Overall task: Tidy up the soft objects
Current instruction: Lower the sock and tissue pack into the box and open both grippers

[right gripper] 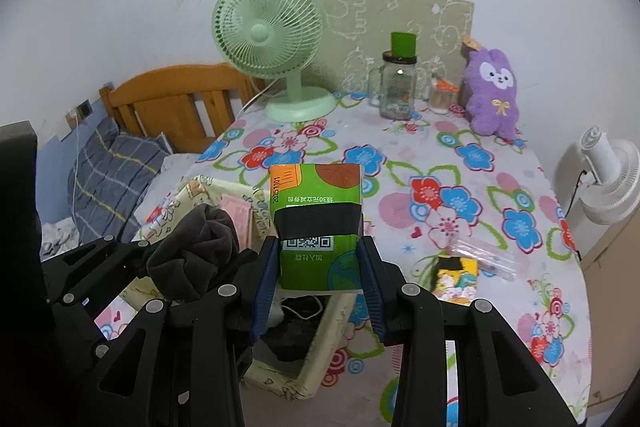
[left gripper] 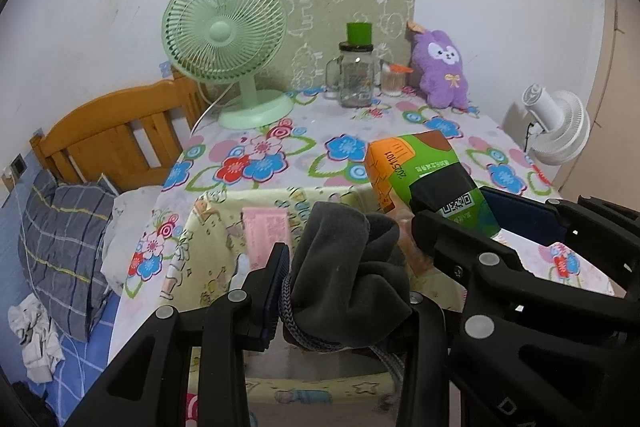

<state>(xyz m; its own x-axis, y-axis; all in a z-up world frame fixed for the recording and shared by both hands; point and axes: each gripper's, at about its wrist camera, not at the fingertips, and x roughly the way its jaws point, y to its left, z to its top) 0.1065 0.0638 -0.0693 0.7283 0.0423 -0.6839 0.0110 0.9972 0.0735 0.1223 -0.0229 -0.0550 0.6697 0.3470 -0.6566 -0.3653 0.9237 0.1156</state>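
**Both grippers loaded above the storage box**

Left gripper (left gripper: 344,279) pinched a dark grey cloth bundle (left gripper: 340,267). Right gripper (right gripper: 318,275), just beside it, clamped a green tissue pack (right gripper: 316,215). Pale yellow fabric box (right gripper: 296,383) sat below both, on the floral tablecloth (right gripper: 460,155).

I see soft, even room light, dim toward the black fisheye corners. Edges bow strongly around the fan (left gripper: 224,27). A small glare spot sits on the jar (right gripper: 399,83). Little blur anywhere.

I see my left gripper (left gripper: 344,283) and right gripper (right gripper: 318,283) side by side, both pointing downward, each squeezing something, probably tightly.
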